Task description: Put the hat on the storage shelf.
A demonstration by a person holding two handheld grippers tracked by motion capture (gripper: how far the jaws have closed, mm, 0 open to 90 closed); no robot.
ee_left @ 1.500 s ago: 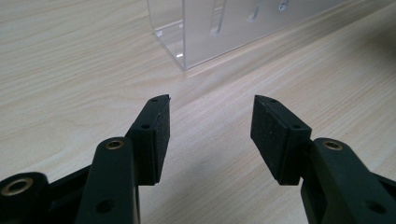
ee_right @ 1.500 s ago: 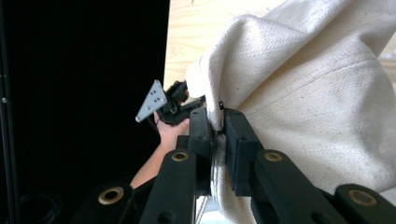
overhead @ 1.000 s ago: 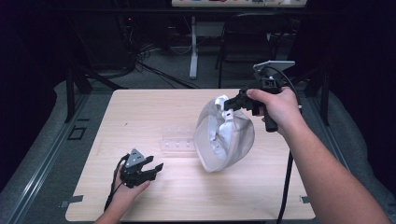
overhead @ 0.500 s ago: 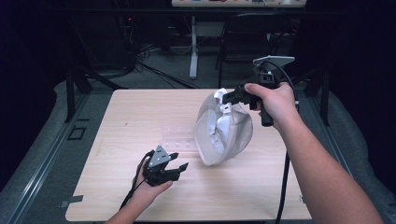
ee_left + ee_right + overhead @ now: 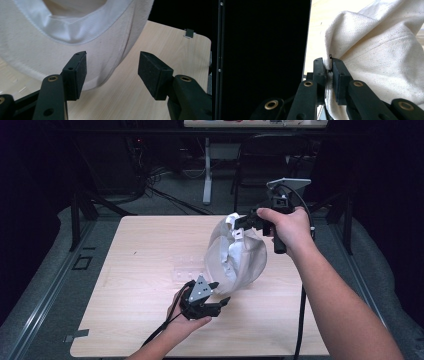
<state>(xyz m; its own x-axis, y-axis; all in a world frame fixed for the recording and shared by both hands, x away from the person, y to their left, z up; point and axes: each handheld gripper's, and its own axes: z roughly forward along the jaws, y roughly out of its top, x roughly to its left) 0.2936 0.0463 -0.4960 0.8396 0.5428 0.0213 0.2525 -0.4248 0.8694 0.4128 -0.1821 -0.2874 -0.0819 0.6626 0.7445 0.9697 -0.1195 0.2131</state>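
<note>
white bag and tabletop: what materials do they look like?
The white bag: probably cotton canvas, matte; woven twill grain, a stitched hem and soft folds show. The tabletop: pale wood-grain surface, smooth and faintly glossy; likely laminate or veneer, but I cannot tell which.

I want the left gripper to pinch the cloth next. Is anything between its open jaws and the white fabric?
Nothing visible. The left gripper is open just short of the white cloth, bare table beneath, while the right gripper holds the cloth's upper edge.
</note>
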